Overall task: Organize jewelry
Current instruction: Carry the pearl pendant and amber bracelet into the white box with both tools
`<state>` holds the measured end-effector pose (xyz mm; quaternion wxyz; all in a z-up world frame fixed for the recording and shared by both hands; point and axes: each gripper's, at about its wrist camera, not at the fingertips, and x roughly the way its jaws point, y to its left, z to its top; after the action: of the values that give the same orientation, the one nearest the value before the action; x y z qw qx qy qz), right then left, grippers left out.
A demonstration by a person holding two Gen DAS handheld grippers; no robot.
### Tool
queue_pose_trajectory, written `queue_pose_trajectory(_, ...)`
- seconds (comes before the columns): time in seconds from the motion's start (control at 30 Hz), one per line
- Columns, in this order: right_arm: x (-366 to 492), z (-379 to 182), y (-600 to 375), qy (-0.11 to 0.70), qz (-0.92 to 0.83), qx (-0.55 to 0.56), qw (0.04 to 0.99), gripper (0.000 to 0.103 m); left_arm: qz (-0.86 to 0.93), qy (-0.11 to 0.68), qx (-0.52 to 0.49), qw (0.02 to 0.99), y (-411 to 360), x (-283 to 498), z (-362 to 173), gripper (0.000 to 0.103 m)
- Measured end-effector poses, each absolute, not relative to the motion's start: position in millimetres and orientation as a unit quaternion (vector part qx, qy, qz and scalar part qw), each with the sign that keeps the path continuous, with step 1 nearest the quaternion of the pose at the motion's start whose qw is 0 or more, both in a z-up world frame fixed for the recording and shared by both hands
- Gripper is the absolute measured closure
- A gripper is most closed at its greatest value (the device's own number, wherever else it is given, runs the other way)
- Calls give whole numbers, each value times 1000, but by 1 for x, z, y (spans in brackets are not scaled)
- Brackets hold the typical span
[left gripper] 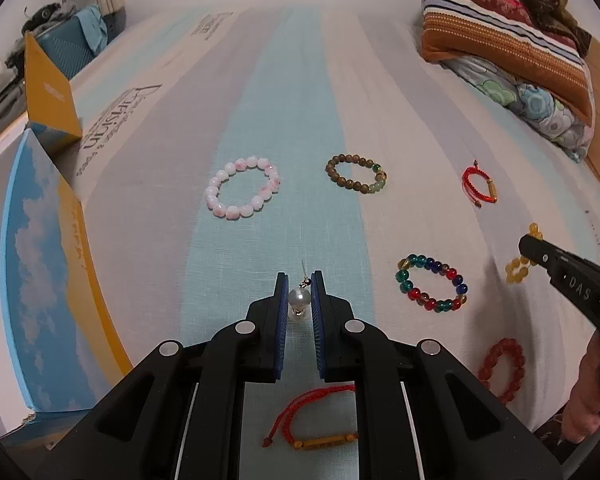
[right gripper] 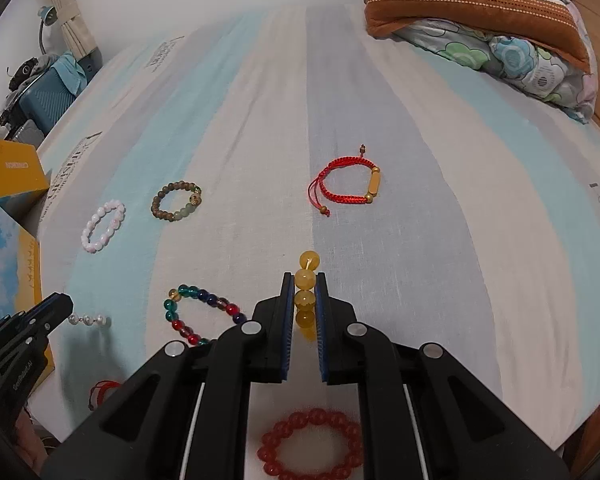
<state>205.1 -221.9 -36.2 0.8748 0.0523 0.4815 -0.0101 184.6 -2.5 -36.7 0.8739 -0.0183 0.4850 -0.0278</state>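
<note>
Item one, a pearl earring [left gripper: 299, 298], is being held clamped between the blue pads of the left tool [left gripper: 299, 280], its thin post projecting past the tips; it is judged light, hard, slippery on the round pearl and easily bent at the post, so the grip is best taken across the pearl, as now. Item two, a yellow bead bracelet [right gripper: 306, 280], is being pinched in the right tool [right gripper: 305, 280], one bead standing beyond the tips and the rest hanging slack between the jaws; it is judged light, limp on its cord, and smooth enough to roll out of a loose pinch. Both are being carried clear above the striped bedsheet [left gripper: 296, 120]. Ahead of the left tool a pink bead bracelet [left gripper: 242, 188] and a brown bead bracelet [left gripper: 356, 173] are lying flat; to its right, a multicoloured glass bead bracelet [left gripper: 432, 282]; beneath it, a red cord bracelet [left gripper: 316, 420]. Below the right tool a dark red bead bracelet [right gripper: 312, 446] is resting. To the left of the left tool a sky-printed box [left gripper: 40, 272] is standing just beside the bed; its contents cannot be seen.
</note>
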Motion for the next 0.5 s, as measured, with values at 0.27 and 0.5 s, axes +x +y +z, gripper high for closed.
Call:
queue_pose_trajectory(0.27, 202, -13, -210, 472, -9, 47, 880, 94, -23, 477, -17, 878, 4, 182, -15, 92)
queue_pose_trajectory(0.5, 201, 15, -188, 456, 3, 36, 889, 94, -12, 456, -17, 890, 23, 174, 20, 92)
